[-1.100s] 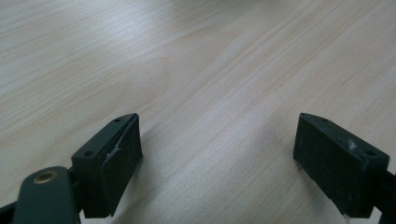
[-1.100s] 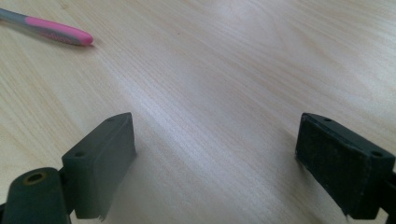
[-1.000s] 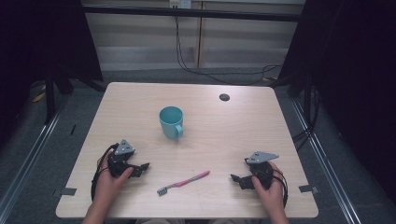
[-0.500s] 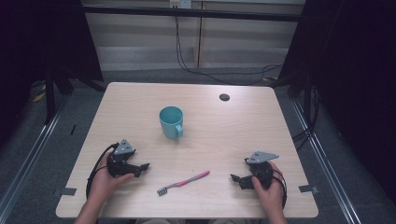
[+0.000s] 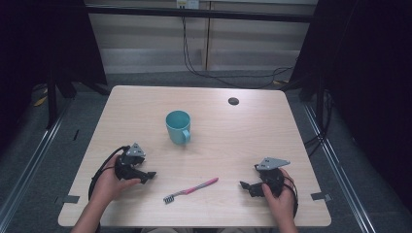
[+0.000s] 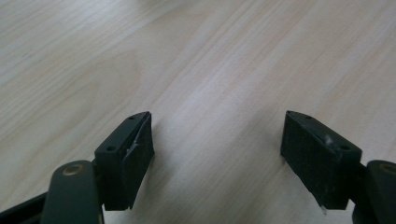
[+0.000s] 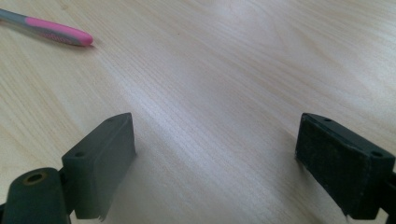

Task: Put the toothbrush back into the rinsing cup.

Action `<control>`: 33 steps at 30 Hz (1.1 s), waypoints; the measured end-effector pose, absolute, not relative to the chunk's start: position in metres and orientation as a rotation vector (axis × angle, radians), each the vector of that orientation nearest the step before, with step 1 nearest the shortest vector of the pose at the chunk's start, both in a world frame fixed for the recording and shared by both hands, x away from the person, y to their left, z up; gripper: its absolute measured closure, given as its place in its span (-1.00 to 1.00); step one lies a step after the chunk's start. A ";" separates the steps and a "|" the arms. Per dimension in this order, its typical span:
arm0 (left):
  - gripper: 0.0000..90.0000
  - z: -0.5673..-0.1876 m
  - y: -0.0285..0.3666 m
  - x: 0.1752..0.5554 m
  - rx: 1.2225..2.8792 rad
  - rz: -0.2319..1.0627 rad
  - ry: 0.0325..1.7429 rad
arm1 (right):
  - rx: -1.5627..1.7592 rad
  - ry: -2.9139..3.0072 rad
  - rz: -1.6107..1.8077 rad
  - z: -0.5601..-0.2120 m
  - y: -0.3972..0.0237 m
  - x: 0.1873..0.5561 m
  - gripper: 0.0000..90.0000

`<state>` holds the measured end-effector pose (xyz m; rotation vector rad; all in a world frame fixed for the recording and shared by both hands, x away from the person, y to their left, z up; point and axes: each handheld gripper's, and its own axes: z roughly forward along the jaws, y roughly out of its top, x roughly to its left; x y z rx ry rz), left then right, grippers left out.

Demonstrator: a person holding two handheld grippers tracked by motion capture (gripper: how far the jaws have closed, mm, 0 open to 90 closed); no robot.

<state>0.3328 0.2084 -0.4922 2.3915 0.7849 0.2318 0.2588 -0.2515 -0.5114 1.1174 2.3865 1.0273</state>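
A teal mug (image 5: 178, 126) stands upright near the middle of the wooden table (image 5: 243, 136), handle toward the front. A pink and grey toothbrush (image 5: 190, 189) lies flat near the front edge, bristles at its left end; its pink handle tip (image 7: 58, 31) shows in the right gripper view. My left gripper (image 5: 149, 175) rests on the table left of the toothbrush, open, with bare wood between its jaws (image 6: 217, 154). My right gripper (image 5: 244, 185) rests to the right of the toothbrush, open and empty (image 7: 215, 158). Both point inward at the toothbrush.
A small dark round hole (image 5: 233, 101) sits at the table's back right. Black cables (image 5: 99, 172) trail from the left gripper. Dark curtains and metal floor rails (image 5: 29, 165) flank the table.
The left hand and gripper have shifted slightly; nothing else has moved.
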 end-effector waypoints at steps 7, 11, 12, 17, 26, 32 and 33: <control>-0.42 -0.481 0.196 0.331 2.467 0.159 0.736 | 1.118 2.387 1.027 -0.511 -0.252 0.259 -0.75; -0.39 -0.474 0.189 0.331 2.487 0.126 0.715 | 1.117 2.386 1.027 -0.511 -0.252 0.259 -0.75; -0.38 -0.474 0.189 0.331 2.487 0.126 0.715 | 1.117 2.386 1.027 -0.511 -0.252 0.259 -0.75; -0.33 -0.466 0.180 0.333 2.524 0.104 0.692 | 1.118 2.386 1.027 -0.511 -0.252 0.259 -0.75; -0.31 -0.459 0.167 0.334 2.559 0.076 0.664 | 1.118 2.386 1.027 -0.511 -0.251 0.259 -0.75; -0.29 -0.455 0.157 0.333 2.577 0.059 0.622 | 1.119 2.386 1.027 -0.511 -0.251 0.259 -0.75; -0.29 -0.455 0.155 0.333 2.577 0.052 0.618 | 1.118 2.386 1.027 -0.511 -0.252 0.259 -0.75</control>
